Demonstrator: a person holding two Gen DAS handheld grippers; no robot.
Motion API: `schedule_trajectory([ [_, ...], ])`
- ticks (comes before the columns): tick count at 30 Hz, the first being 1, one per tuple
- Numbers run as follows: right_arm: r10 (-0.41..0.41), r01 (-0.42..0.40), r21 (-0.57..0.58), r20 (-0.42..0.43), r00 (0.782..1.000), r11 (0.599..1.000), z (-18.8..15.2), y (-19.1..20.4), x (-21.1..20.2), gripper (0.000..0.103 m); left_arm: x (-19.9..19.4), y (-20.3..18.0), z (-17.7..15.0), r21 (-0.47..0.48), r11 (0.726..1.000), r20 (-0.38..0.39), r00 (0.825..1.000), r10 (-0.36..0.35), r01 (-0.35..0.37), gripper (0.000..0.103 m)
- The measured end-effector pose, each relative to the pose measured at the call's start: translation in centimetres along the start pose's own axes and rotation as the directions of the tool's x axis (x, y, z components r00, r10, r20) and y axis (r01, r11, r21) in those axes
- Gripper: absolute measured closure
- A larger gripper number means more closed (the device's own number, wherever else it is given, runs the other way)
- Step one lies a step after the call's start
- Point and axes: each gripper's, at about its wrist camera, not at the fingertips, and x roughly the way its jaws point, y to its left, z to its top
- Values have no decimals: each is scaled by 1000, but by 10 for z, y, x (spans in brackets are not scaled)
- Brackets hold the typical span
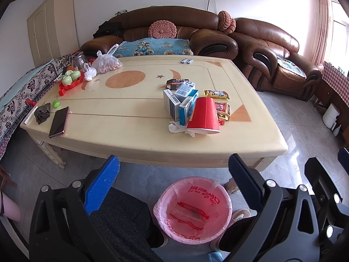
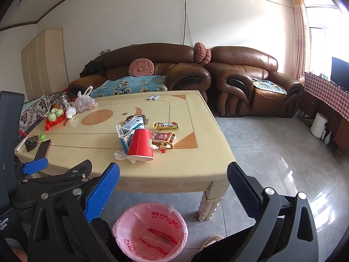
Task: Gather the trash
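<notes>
A heap of trash lies on the cream coffee table [image 1: 135,144] [image 2: 192,174]: a tipped red paper cup [image 1: 204,115] [image 2: 140,145], several small cartons [image 1: 180,100] [image 2: 130,128], a crumpled tissue [image 1: 178,128] [image 2: 122,156], a yellow snack wrapper [image 1: 217,94] [image 2: 165,125] and red-brown packets [image 1: 222,111] [image 2: 163,138]. A pink-lined bin [image 1: 193,209] [image 2: 150,229] stands on the floor before the table. My left gripper [image 1: 174,174] hangs open over the bin, holding nothing. My right gripper [image 2: 173,181] is open and empty too, short of the table's front edge.
On the table's left are a phone [image 1: 59,121] [image 2: 42,148], a dark cloth [image 1: 42,113], a green cap [image 1: 56,103], a red tray with green cups [image 1: 72,79] [image 2: 55,118] and a bag of nuts [image 1: 106,63]. Brown sofas [image 1: 272,50] stand behind. The person's legs flank the bin.
</notes>
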Motion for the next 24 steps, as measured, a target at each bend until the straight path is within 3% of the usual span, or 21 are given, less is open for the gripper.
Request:
schedule_trajectory([
  [24,10,-10,4,-8,1000,1000,-1,8,7,6,1,1,-1,0,1000,-6,1000,0,0,5],
])
